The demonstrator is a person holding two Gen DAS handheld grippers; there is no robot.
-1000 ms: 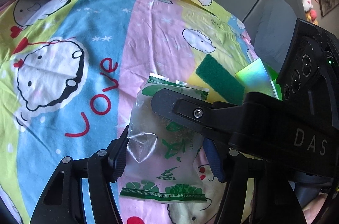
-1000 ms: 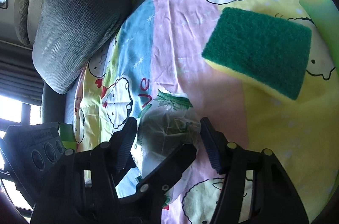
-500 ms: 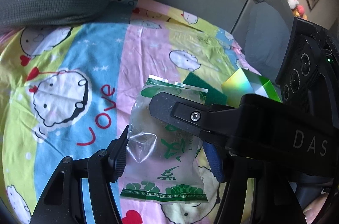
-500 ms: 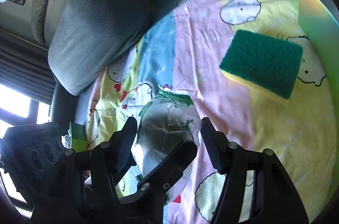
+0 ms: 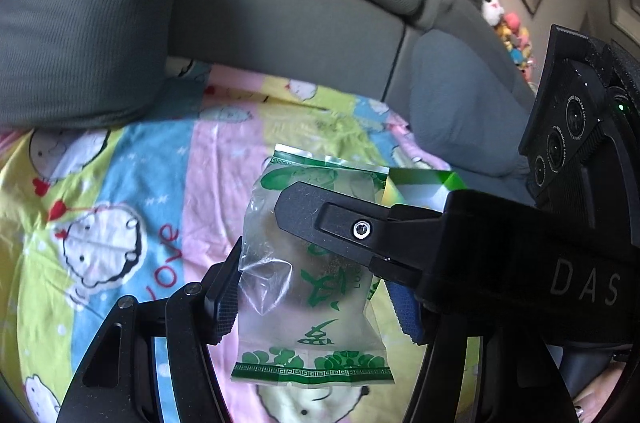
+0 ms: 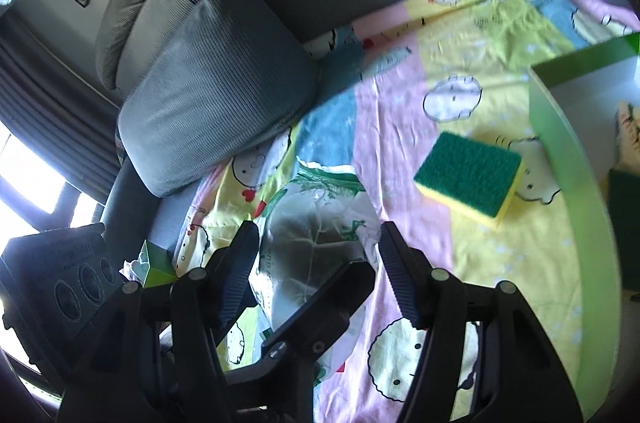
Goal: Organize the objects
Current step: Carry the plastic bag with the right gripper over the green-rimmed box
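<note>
Clear snack packet with green print hangs above the cartoon bedsheet, pinched between the left gripper fingers. Right gripper fingers straddle the packet; whether they press it I cannot tell. Green-and-yellow sponge lies on the sheet beyond the packet, beside a green box.

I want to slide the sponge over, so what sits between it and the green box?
Nothing: in the right wrist view only a narrow strip of cartoon-print sheet separates the sponge from the green box.
</note>
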